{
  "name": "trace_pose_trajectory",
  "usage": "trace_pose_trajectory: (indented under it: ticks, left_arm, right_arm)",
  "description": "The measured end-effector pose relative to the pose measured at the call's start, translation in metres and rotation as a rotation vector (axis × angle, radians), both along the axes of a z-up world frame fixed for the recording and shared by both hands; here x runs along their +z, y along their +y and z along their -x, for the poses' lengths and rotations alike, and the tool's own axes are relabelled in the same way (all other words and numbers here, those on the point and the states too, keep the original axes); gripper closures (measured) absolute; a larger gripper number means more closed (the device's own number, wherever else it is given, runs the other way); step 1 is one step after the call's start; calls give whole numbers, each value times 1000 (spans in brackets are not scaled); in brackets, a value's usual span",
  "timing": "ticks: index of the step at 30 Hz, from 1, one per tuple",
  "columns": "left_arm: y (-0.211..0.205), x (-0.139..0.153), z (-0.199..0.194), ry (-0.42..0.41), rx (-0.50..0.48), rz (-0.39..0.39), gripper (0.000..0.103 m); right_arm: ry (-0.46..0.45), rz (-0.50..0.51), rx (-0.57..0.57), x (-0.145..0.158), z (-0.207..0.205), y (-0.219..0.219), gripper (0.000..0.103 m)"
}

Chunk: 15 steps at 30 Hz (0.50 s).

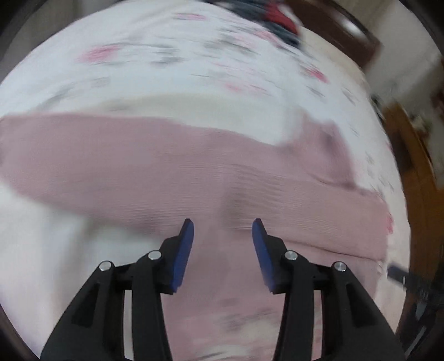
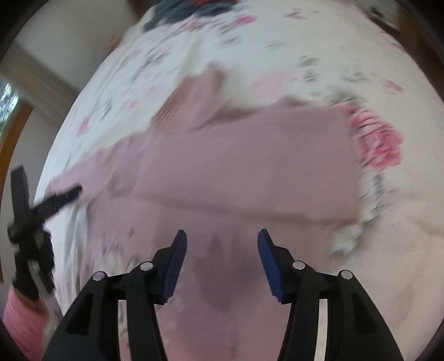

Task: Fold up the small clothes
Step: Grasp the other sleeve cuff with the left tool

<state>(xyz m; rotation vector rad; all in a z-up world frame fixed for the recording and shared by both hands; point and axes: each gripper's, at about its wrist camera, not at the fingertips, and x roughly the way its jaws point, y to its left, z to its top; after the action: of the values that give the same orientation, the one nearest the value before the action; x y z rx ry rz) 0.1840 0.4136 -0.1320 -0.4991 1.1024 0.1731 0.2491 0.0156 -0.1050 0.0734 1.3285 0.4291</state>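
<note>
- a pink garment (image 1: 194, 166) lies spread across a bed (image 1: 166, 55) with a white floral sheet, one part already laid over the rest as a broad band running left to right.
- the left tool (image 1: 223, 225) hangs over the near part of the cloth, its blue pads (image 1: 184, 250) set wide apart with nothing between them.
- the right tool (image 2: 222, 236) is likewise spread wide and empty, poised above the near pink fabric; the left tool also shows at the left edge of the right wrist view.
- both views are smeared, so whether either tool touches the cloth cannot be told.
- a dark heap of other clothes (image 1: 277, 22) with a red patch sits at the far end of the bed, well apart.
- judged from the layout, the fold is midway: a flap is over, and the next move calls for taking an edge or corner of the pink garment and carrying it across to narrow it.
</note>
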Motion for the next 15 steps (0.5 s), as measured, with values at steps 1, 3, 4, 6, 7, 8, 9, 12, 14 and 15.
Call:
trace_pose_trajectory:
  ticks: [1,3,4,6,7,8,9,12,14,15]
  left_arm:
    - [22,-1,13,8,39,-15,57]
    - [71,-5,41,33,133,-59,57]
    - [92,-7,53,44,177,-65,56]
    - [143,-11,77,60,297,-47,56]
    - [162,-13,86,63,346,-39,56]
    - [181,-15,94,66,395,-33,56]
    - [200,-19,100,65,446,-19,56]
    - [240,-29,109,19,550,51,57]
    - [260,-34,109,-35,607,114,57]
    - [265,-36,106,-52,623,127,56]
  right_arm:
    - [12,-2,16,-5,7,10,50]
    - [43,-21,48,-16,17,30,50]
    - [60,-34,66,-24,24,41,50]
    - [74,-32,92,-34,32,58,50]
    - [78,-20,111,-42,37,69,50]
    - [82,-14,122,-46,39,74,50]
    - [90,-9,134,-51,41,82,50]
    - [108,-2,147,-64,43,94,50]
    - [111,14,144,-71,43,98,50]
    - [111,15,143,-73,42,98,49]
